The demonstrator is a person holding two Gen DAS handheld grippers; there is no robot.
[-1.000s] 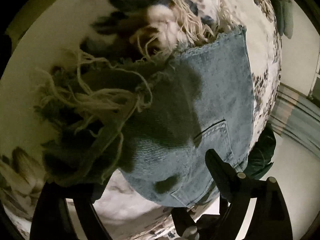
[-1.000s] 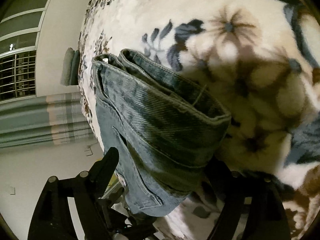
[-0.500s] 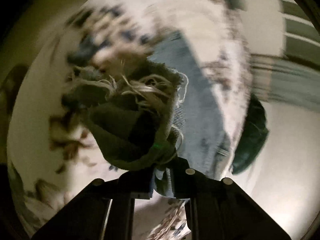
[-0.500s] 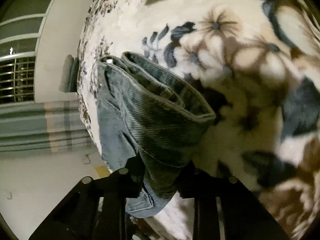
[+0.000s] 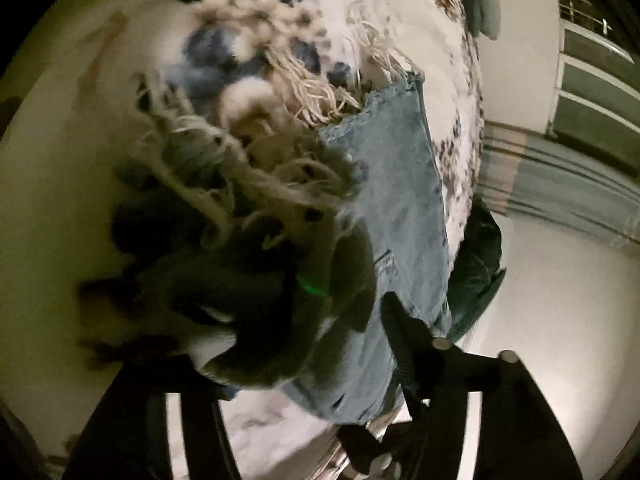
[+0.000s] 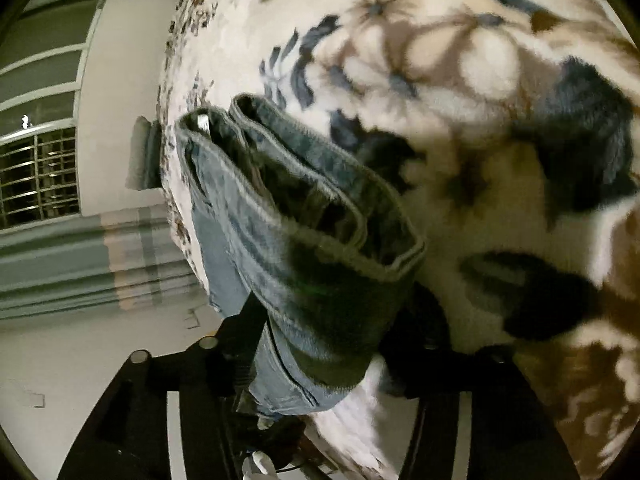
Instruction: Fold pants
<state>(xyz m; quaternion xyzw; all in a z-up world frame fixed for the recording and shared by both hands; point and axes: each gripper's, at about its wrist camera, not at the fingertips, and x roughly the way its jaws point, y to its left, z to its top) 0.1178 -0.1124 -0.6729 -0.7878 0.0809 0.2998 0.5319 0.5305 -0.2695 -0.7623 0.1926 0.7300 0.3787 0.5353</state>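
Note:
Light blue denim pants point(image 5: 400, 208) with frayed, fringed hems point(image 5: 256, 176) lie on a floral blanket point(image 5: 248, 40). In the left wrist view my left gripper point(image 5: 296, 344) has its jaws wide apart around the frayed hem end, which bunches between the fingers in shadow. In the right wrist view the folded waistband end of the pants point(image 6: 320, 216) lies between the fingers of my right gripper point(image 6: 332, 344), whose jaws stand apart on either side of the denim. The image is motion blurred.
The blanket point(image 6: 460, 80) covers a bed that drops off towards a pale floor point(image 6: 80, 360). A striped curtain point(image 6: 80, 256) and barred window point(image 6: 36, 176) are beyond. A dark green cloth point(image 5: 476, 272) hangs by the bed edge.
Half a second ago both grippers were shut on the denim; now both have opened. The frayed hem and the waistband have settled lower onto the blanket.

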